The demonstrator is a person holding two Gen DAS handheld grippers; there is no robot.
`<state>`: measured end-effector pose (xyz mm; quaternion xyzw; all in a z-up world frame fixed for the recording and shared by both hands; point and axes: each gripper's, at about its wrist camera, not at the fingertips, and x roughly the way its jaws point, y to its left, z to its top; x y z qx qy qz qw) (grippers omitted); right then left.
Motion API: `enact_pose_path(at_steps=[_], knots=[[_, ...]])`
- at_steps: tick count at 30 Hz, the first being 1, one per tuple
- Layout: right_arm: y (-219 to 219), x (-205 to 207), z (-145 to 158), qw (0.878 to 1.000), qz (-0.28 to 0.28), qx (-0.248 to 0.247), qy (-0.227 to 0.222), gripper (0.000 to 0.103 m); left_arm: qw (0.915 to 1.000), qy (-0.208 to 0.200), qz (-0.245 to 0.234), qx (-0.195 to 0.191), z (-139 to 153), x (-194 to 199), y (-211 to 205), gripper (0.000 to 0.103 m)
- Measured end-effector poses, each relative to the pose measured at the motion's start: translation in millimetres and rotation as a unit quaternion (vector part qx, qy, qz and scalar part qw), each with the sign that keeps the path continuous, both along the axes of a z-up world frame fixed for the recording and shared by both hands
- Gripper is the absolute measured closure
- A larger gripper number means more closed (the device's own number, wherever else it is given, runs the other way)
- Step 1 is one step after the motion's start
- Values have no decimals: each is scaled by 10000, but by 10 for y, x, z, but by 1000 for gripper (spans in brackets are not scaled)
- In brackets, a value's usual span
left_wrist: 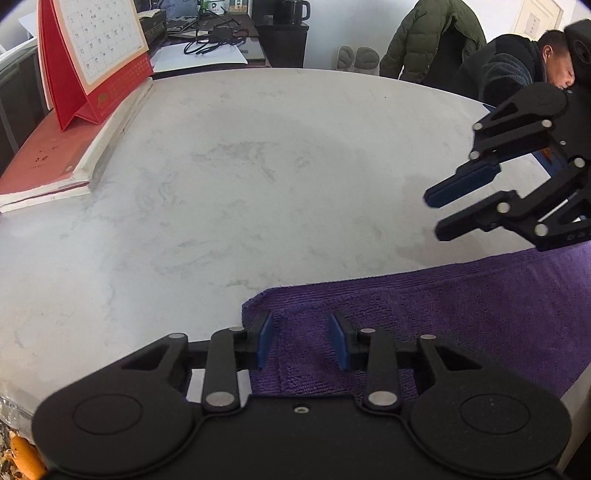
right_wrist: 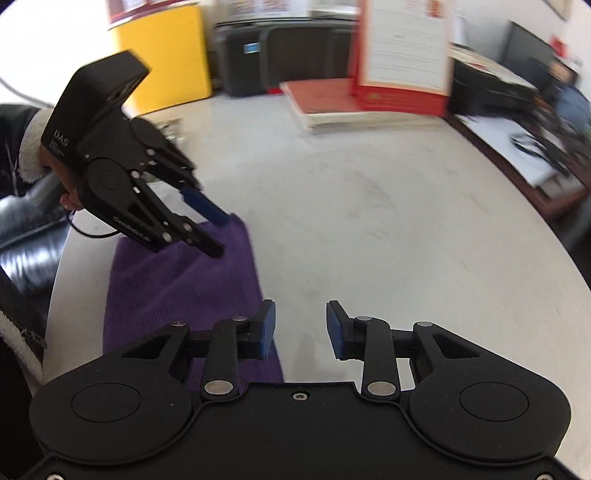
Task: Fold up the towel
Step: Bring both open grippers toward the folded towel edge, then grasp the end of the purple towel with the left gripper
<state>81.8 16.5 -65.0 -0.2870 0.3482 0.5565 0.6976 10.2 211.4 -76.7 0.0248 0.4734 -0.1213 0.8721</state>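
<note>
Left wrist | towel (left_wrist: 443, 314) flat | long axis left-right, rising rightward

One purple towel (left_wrist: 424, 314) lies on one pale table (left_wrist: 258, 184). Two grippers are in view, the left gripper (left_wrist: 303, 341) and the right gripper (right_wrist: 300, 328). One red desk calendar (left_wrist: 92, 55) stands on one red book (left_wrist: 48, 155), and one black mug (left_wrist: 293, 11) sits behind

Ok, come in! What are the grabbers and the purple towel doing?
Left gripper open over towel corner. Right gripper open, empty, at towel's edge. Purple towel lying flat on marble table. Nothing blocking.
</note>
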Motion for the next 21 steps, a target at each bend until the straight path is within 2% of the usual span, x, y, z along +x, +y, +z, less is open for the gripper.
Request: enact_pose_path(at_steps=[1,5,7,10,18,21], knots=[[74,-12,-33,9999,155,-33,-35,90,10000,18,-31,-6,1,10,6,72],[249,-19,-136,9987,503,-107,-70,90,9998,59,-167,-29,2,32,26,73],[283,-26,-156,9980,607,-122,-87,90,9997,84,-238,-45,7,33,34,80],[317,-12,-144,9976,690,-88,-39,90,9993,109,-314,-144,22,20,51,85],[430,4,-211,9938,1100,-154,-17,90,9971,37,-661,-382,72,-42,35,86],[479,-1,-223,9915,1289,-169,-8,90,9971,101,-693,-302,22,-18,15,86]])
